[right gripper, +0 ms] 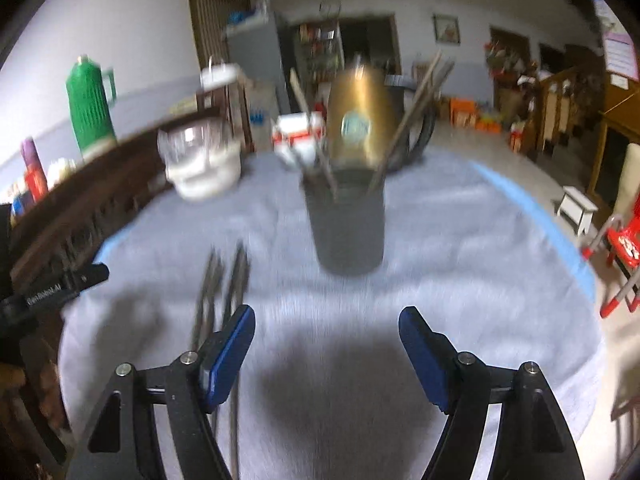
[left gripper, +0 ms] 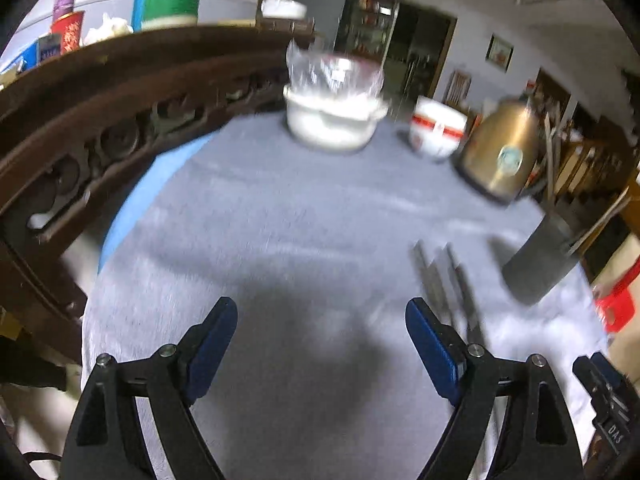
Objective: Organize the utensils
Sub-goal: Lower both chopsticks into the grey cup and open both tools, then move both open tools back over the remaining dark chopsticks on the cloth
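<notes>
Thin dark chopsticks (left gripper: pixel 448 280) lie loose on the grey tablecloth (left gripper: pixel 280 220), just beyond my left gripper's right finger. They also show in the right wrist view (right gripper: pixel 224 284), beside my right gripper's left finger. A dark cylindrical utensil holder (right gripper: pixel 348 224) stands upright with several sticks in it, ahead of my right gripper (right gripper: pixel 326 334); it also shows at the right in the left wrist view (left gripper: pixel 540 260). My left gripper (left gripper: pixel 322 326) is open and empty above the cloth. My right gripper is open and empty. Both views are motion-blurred.
A white pot with a plastic-wrapped bowl (left gripper: pixel 336 112), a red-and-white bowl (left gripper: pixel 438 128) and a gold kettle (left gripper: pixel 504 148) stand at the far side. A carved dark wooden bench back (left gripper: pixel 100 120) runs along the left. A red stool (right gripper: pixel 624 244) stands off the table.
</notes>
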Motion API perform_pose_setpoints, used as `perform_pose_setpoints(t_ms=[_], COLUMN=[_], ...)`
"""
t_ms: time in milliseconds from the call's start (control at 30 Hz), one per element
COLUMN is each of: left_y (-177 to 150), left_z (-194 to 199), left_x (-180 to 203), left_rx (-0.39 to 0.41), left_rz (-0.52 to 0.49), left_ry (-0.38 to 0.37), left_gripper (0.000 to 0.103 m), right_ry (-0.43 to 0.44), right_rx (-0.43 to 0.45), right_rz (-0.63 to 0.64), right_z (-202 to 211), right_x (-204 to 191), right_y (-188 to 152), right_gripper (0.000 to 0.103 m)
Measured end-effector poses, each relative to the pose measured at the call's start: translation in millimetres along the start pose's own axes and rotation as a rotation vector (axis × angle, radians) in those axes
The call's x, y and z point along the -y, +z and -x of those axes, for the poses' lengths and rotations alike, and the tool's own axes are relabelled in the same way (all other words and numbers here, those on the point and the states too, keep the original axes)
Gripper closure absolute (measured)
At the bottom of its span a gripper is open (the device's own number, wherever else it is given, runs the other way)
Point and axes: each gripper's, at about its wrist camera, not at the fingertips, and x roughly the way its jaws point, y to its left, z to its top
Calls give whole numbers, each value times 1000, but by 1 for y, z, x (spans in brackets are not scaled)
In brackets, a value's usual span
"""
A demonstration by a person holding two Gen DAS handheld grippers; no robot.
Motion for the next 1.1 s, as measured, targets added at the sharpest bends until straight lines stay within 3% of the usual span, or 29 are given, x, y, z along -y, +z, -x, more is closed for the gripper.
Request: perform_pose_setpoints(t_ms=[233,567,1100], left_y=[-21,-30,-34], left_z=[-21,-38,-44], left_x=[7,10,16], left_rx=[-97,-150,-123], left_rz=[-86,-114,-160], left_ry=[49,65,72], left_gripper=[17,17,9], right_ry=[-25,-39,-71], right_rx=[-96,-155,-170], right_rz=[-13,-25,5], right_z=[-26,-40,-47], right_x=[6,13,6], right_y=[-12,-21,-20], right_gripper=[25,25,24])
